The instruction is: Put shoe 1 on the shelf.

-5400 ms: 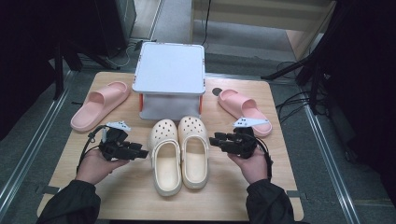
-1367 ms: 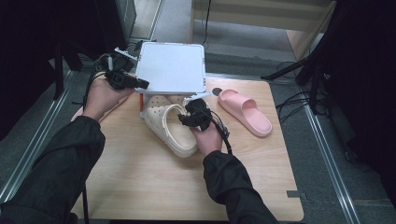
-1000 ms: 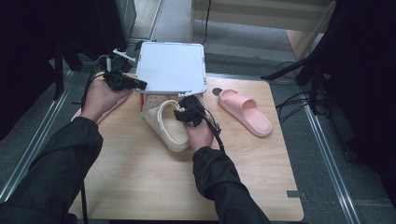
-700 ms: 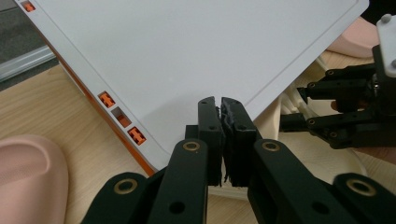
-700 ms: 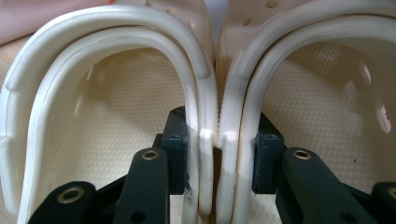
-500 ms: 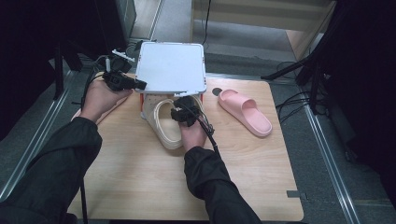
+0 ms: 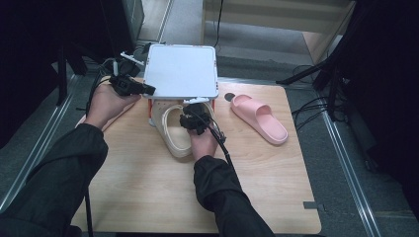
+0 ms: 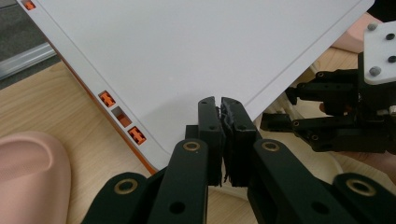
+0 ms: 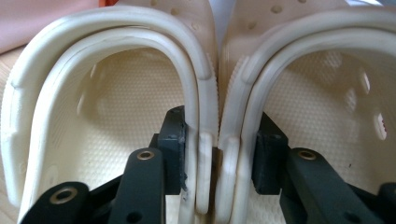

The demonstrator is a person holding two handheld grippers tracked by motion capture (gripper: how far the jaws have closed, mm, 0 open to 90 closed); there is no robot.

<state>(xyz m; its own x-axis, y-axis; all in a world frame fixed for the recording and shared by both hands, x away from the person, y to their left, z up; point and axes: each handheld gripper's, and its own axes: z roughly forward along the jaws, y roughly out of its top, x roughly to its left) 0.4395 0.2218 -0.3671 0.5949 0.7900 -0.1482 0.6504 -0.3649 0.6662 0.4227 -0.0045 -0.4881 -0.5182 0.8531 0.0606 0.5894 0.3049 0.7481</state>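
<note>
My grippers are both black – left gripper [image 8: 220,135] has brass-coloured rivets on its links, right gripper [image 9: 219,154] the same, with dark grey pads. Lid [image 7: 182,70] is plain white with a pale grey border line; the box edge [image 8: 122,116] beneath it shows orange clips. Clogs [image 9: 140,107] are cream, insoles with a fine dotted texture, uppers dotted with round holes. Slide [image 7: 259,117] on the right is plain pink – the other slide [image 8: 32,172] matches it. Table [image 7: 148,187] is light wood grain. My sleeves [image 7: 59,173] are black.
</note>
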